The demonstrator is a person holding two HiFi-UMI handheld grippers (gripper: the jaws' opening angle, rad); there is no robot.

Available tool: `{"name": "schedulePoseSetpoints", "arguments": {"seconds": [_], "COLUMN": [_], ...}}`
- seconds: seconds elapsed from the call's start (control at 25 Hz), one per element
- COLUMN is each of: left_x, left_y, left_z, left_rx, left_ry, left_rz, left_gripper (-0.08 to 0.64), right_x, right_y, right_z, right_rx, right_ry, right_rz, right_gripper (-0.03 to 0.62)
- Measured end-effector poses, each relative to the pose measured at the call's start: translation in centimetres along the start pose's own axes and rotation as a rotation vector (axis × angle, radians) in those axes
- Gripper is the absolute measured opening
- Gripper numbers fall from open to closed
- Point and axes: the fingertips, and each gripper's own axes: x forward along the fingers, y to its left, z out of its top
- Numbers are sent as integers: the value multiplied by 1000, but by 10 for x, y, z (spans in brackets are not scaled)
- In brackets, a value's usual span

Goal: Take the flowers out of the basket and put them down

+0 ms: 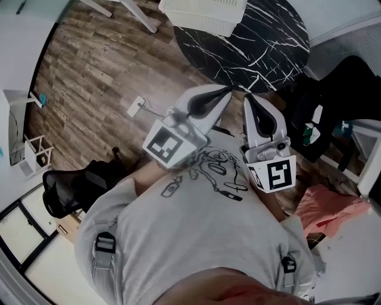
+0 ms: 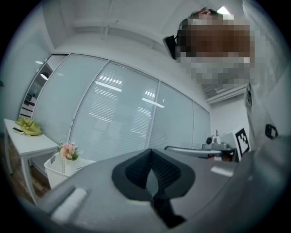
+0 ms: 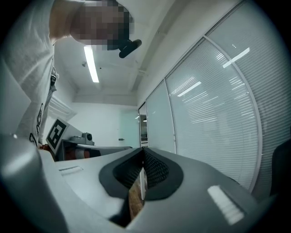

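1. The left gripper (image 1: 228,91) is held just in front of the person's grey shirt (image 1: 196,238); its jaws are together, with nothing between them
2. The right gripper (image 1: 247,98) is just beside it on the right, also close to the shirt; its jaws are closed tight and empty
3. Both grippers' tips point away from the person, toward the black table (image 1: 268,53) on the far side
4. The basket (image 1: 202,13) is white and stands at the table's far left edge, partly cut off by the top of the head view
5. The flowers (image 2: 69,150) are pink with green leaves and stand in the basket; they show low on the left of the left gripper view, well apart from both grippers
6. In that view a white table (image 2: 27,144) stands left of the basket, with a yellow-green cloth (image 2: 28,127) on it
7. A glass wall (image 2: 127,113) with blinds runs behind the basket
8. The floor (image 1: 89,71) is wood; a black chair (image 1: 71,184) stands near left and a pink cloth (image 1: 330,208) lies near right
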Motion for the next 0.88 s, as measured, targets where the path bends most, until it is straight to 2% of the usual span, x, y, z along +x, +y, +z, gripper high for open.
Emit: {"name": "schedulePoseSetpoints", "arguments": {"seconds": [0.48, 0.88], "left_x": [20, 48], "left_y": [28, 97], "left_z": [-7, 2], "left_rx": [1, 3], "left_ry": [22, 29], "left_rz": [24, 28], "left_gripper": [2, 2], "right_x": [23, 90], "right_y": [-23, -52], "right_z": [-10, -10], "right_rx": [14, 7], "right_ry": [6, 5], "right_rz": [16, 31], "right_gripper": [5, 5]}}
